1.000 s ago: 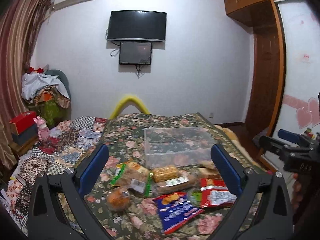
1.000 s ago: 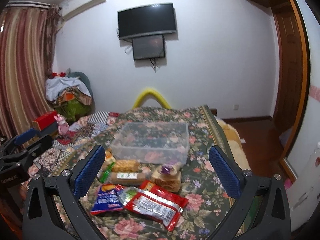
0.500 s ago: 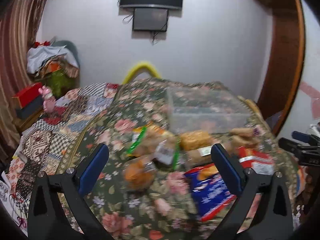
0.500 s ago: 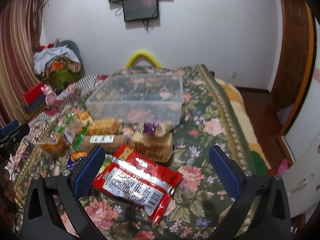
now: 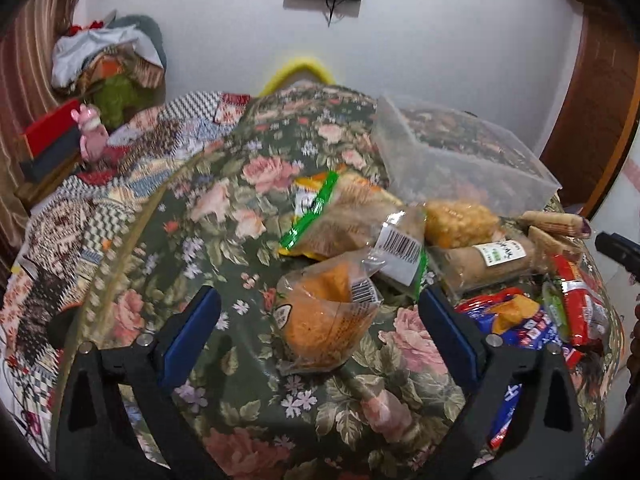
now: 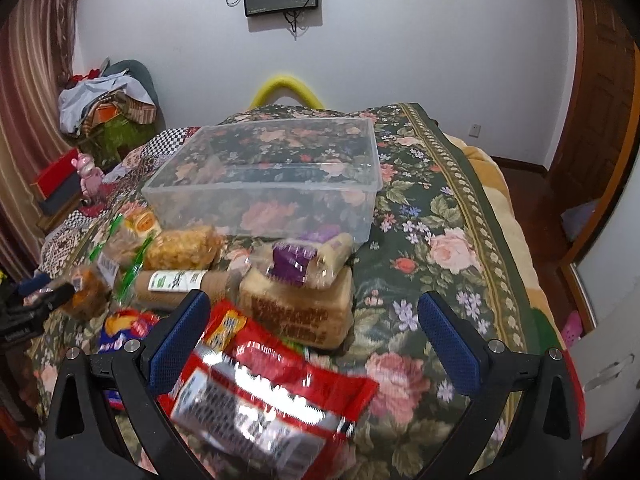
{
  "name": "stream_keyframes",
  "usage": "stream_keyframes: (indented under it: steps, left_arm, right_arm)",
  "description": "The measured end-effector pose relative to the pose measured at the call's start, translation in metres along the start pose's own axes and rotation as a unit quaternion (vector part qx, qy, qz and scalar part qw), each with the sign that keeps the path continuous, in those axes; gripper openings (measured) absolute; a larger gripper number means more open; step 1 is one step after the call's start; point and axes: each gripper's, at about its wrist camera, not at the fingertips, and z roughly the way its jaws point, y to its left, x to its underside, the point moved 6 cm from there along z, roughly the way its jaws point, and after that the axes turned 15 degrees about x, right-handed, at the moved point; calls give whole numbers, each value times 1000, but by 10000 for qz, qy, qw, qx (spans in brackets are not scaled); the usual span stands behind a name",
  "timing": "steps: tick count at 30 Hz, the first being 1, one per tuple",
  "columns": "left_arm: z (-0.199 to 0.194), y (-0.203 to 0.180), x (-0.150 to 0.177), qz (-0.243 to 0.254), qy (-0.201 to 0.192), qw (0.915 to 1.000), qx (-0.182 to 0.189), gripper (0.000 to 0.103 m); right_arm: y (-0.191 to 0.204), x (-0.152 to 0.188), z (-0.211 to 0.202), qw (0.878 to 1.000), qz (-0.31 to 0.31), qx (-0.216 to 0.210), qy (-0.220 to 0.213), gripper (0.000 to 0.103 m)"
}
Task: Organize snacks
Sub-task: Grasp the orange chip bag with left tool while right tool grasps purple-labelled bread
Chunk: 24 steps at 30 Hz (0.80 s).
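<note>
While the clear plastic bin [image 6: 264, 184] on the floral-covered bed [image 6: 440, 240] holds nothing, every snack waits outside; left gripper [image 5: 320, 320], jaws just narrowing around the orange bun packet [image 5: 324, 320] untouched, and right gripper [image 6: 312, 316] gape, holding nothing

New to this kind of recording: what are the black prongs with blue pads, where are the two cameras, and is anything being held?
They are handheld two-finger grippers, one per hand; each camera looks along its own fingers. In the left view, the left gripper stands open around an orange snack bag, its jaws having just closed slightly, not gripping. In the right view, the right gripper is open over a red packet, holding nothing. More snacks lie on the floral blanket before an empty clear bin.
</note>
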Motion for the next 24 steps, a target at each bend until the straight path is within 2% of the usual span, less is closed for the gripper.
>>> stream_keyframes:
  steps: [3,7,14,19,24]
  left_arm:
    - [12,4,3,-34,127,9999,-11,86]
    - [21,8,4,-167,169,9997,54,81]
    - [33,16,6,-339,163,9993,51,75]
    - [40,12,9,-310,279,9990,170,57]
    - [40,8,10,-94,294,9995,37,55]
  right_arm:
    - [3,-4,10,10000,-19,-73,58,103]
    - [7,-4,27,9995,48,-167,257,103]
    - [0,-9,48,9991,159,109,378,99]
    - [-1,-11,52,9990,179,116,399,86]
    - [1,-11,54,9990,202,103,382,70]
